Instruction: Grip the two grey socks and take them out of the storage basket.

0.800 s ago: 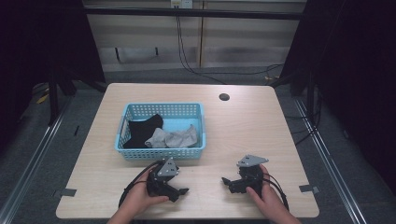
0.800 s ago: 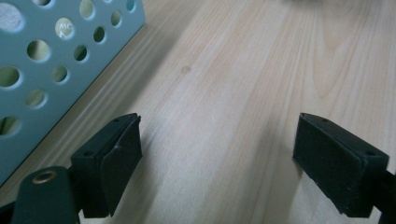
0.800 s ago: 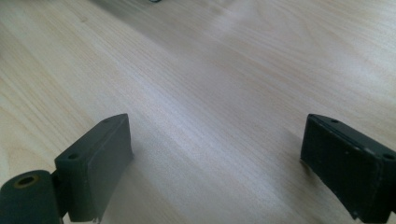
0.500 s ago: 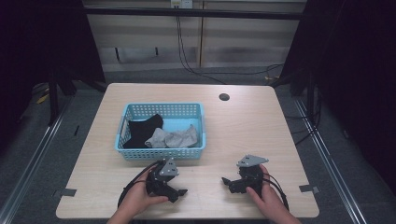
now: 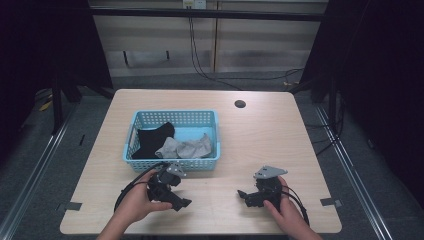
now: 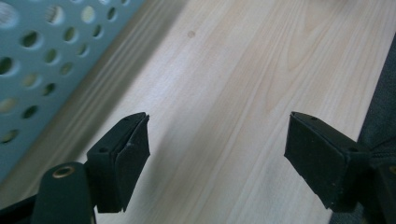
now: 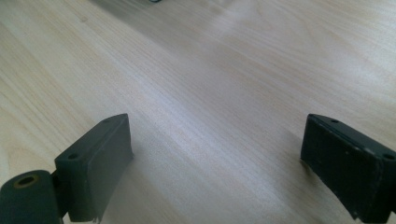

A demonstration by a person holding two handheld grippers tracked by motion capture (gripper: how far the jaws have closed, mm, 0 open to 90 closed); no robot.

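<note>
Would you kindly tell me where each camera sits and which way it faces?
High view: above the near edge, looking down on the table, blue basket, both hands holding the left gripper and right gripper.
Left gripper view: between open jaws, at tabletop and basket wall.
Right gripper view: between open jaws, at bare tabletop.
Shared: the wooden tabletop.

A pale wooden desk (image 5: 280,145) carries a blue perforated basket (image 5: 172,162) at about ten o'clock from centre.
</note>
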